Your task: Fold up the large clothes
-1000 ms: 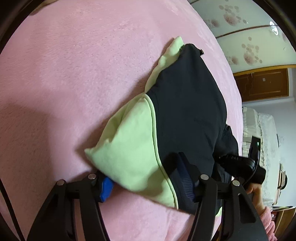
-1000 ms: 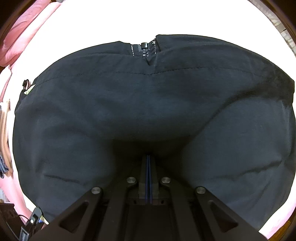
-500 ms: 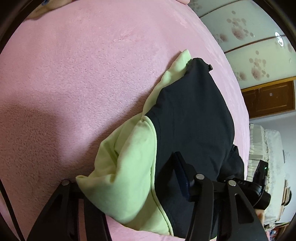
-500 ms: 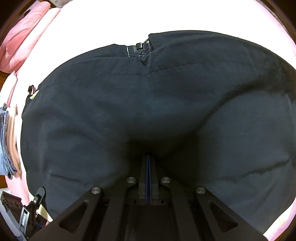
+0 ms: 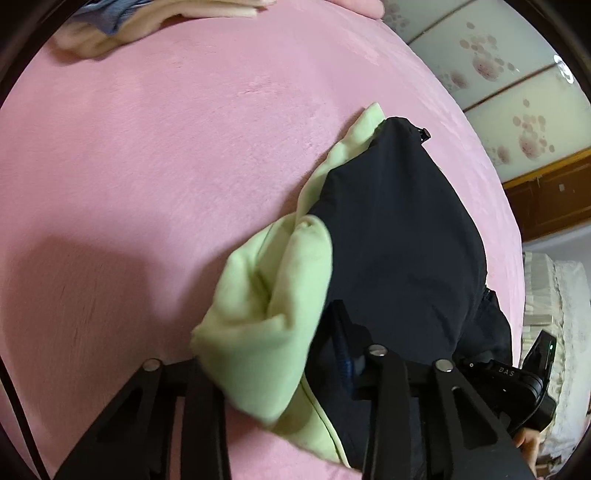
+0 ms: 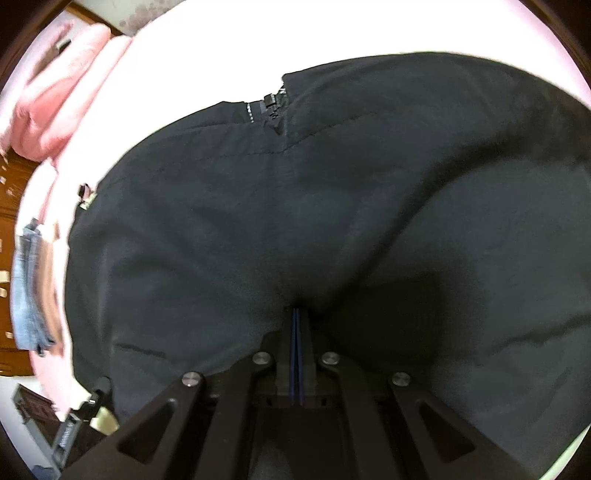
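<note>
A black jacket [image 5: 399, 236] with a light green lining [image 5: 273, 314] lies folded on the pink bed [image 5: 147, 166]. My left gripper [image 5: 273, 354] stands open with the green and black edge of the jacket bunched between its fingers; the left finger is hidden under the cloth. In the right wrist view the jacket [image 6: 258, 221] fills the frame, its zipper [image 6: 271, 103] at the top. My right gripper [image 6: 297, 321] is shut on the black cloth. The right gripper also shows in the left wrist view [image 5: 517, 384], at the jacket's far right edge.
Folded clothes, cream and blue, lie at the far edge of the bed [image 5: 122, 26]; they show as a jeans stack [image 6: 29, 291] in the right wrist view. A pink pillow [image 6: 55, 103] lies at upper left. Wardrobe doors [image 5: 517, 110] stand beyond the bed.
The left gripper has pushed forward into the jacket's edge, so the green lining has bunched up between its fingers. The right gripper stays shut on the black cloth and has swung a little.
</note>
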Action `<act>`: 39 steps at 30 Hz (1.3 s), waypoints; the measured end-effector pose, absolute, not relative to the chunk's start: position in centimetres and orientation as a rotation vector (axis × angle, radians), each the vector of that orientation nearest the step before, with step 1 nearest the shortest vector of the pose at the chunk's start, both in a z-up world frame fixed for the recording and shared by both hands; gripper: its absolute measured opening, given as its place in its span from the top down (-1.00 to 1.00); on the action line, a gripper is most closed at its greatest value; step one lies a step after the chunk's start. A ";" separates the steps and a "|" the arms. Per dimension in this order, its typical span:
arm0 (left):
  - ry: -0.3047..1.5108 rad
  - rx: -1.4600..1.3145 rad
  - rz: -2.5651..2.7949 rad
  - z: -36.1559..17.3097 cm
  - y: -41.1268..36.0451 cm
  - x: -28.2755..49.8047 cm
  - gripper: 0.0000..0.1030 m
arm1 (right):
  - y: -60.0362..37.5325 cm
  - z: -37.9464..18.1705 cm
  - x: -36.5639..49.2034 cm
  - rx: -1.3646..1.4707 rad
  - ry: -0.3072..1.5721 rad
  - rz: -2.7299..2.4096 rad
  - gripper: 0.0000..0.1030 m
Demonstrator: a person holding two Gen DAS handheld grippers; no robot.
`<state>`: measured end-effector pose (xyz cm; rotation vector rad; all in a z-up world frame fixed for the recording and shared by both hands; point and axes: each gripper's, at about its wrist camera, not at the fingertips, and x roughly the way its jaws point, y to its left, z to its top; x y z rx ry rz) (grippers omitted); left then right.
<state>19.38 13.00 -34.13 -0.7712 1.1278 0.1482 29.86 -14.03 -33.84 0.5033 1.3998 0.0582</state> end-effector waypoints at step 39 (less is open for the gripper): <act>0.817 0.045 -0.342 -15.3 -25.6 9.7 0.91 | -25.1 -36.6 26.2 0.768 1.327 0.519 1.00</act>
